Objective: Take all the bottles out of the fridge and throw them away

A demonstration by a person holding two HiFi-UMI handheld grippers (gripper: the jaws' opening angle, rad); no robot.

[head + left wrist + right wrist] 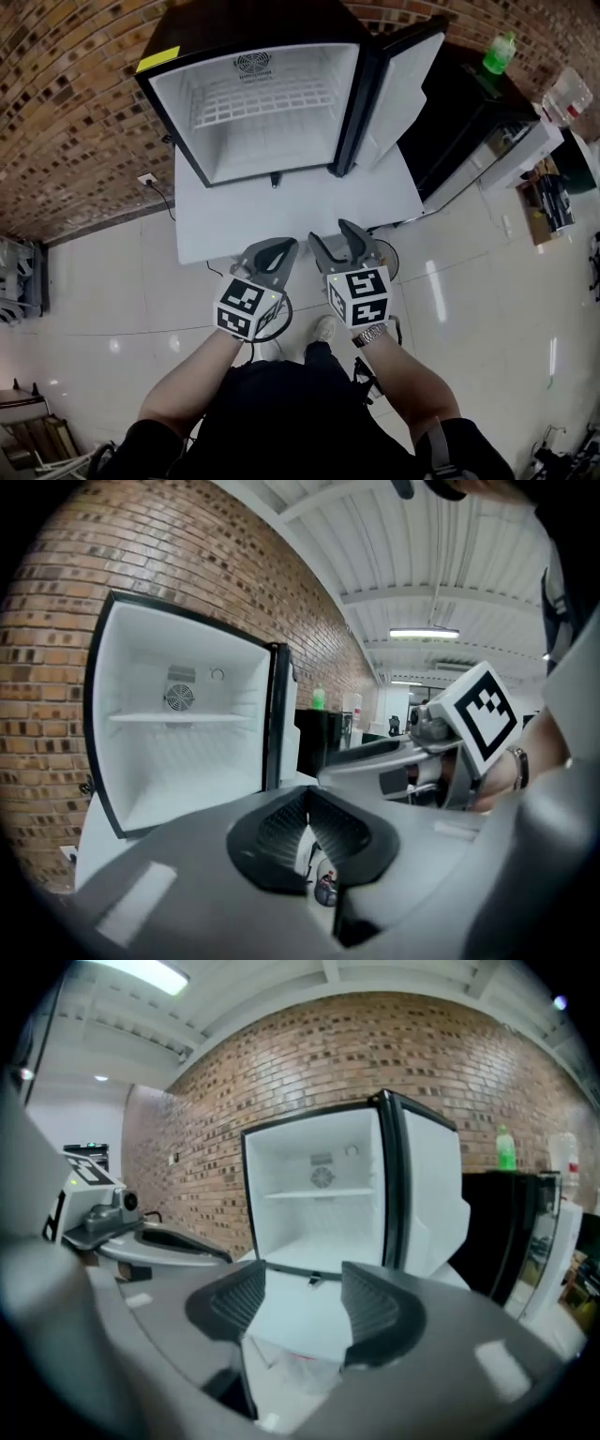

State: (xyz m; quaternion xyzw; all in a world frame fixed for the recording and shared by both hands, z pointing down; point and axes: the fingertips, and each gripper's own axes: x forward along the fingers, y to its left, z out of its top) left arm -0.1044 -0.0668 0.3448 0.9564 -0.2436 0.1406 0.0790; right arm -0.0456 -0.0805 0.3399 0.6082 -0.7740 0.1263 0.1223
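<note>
Fridge [262, 122] is standing open on the white desk [281, 211], against the brick wall [66, 103]. I am seeing bare white inner walls, a wire shelf [258, 101] and a round fan grille at the back. Its door [403, 84] is swinging out to the right side.

One green bottle [500, 52] is standing upright outside the fridge, on top of the black cabinet [459, 122] just right of the door. It is well apart from both tools.

Left hand-held gripper [272, 251] is hovering over the front edge of the desk and pointing toward the fridge. Its ribbed pads are meeting at the tips and pinching nothing.

Right hand-held gripper [339, 246] is hovering just beside the left one, also aiming at the open fridge. Its jaws are standing wide apart; between them I am seeing only the desk top and the fridge sill, so it is carrying nothing.

Both are riding above the pale tiled floor [112, 291], side by side, near but not touching.
</note>
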